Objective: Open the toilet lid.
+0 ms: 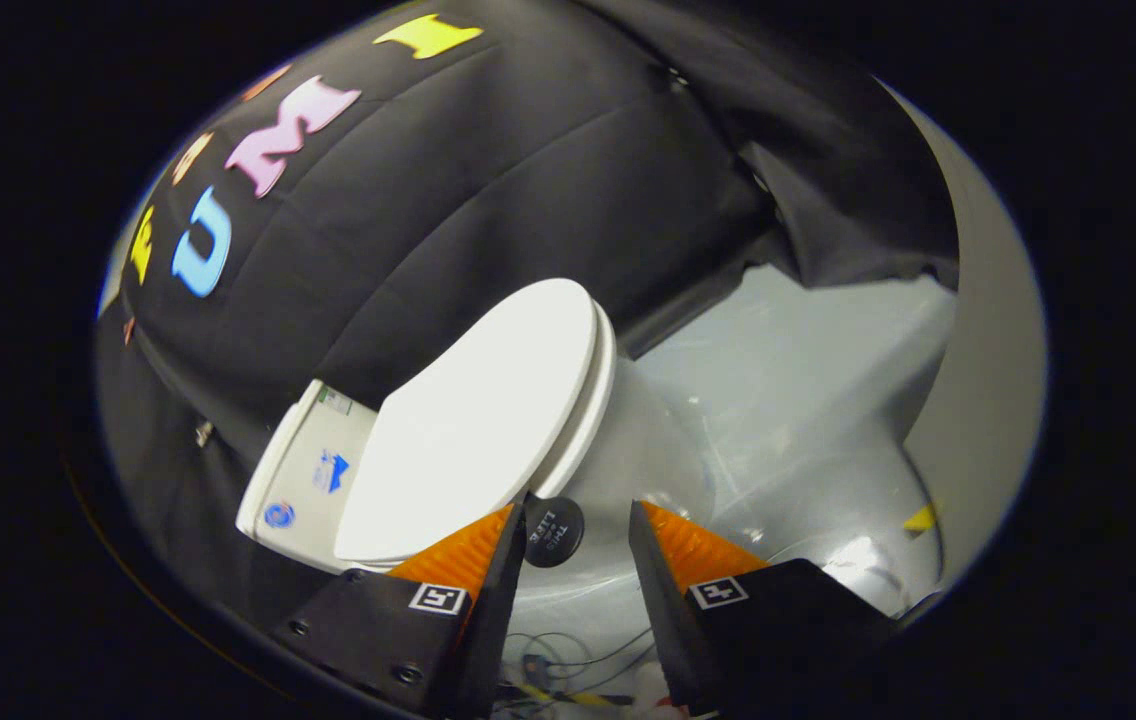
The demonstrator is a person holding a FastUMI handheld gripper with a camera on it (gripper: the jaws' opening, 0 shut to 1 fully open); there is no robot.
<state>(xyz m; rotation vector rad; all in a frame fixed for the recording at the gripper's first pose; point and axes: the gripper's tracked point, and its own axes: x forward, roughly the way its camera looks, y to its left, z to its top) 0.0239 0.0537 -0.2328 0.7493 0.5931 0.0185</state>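
We should ease the gripper (578, 530), its fingers spread wide and holding nothing, toward the front rim of the toilet lid (473, 430) just ahead of its left finger, and hook under the edge before lifting. Taking the lid as landmark, we count one cistern (303, 480) left of it, one lid closed on the bowl (643, 455), and one round black tag (554, 532) just below its rim between the fingers.
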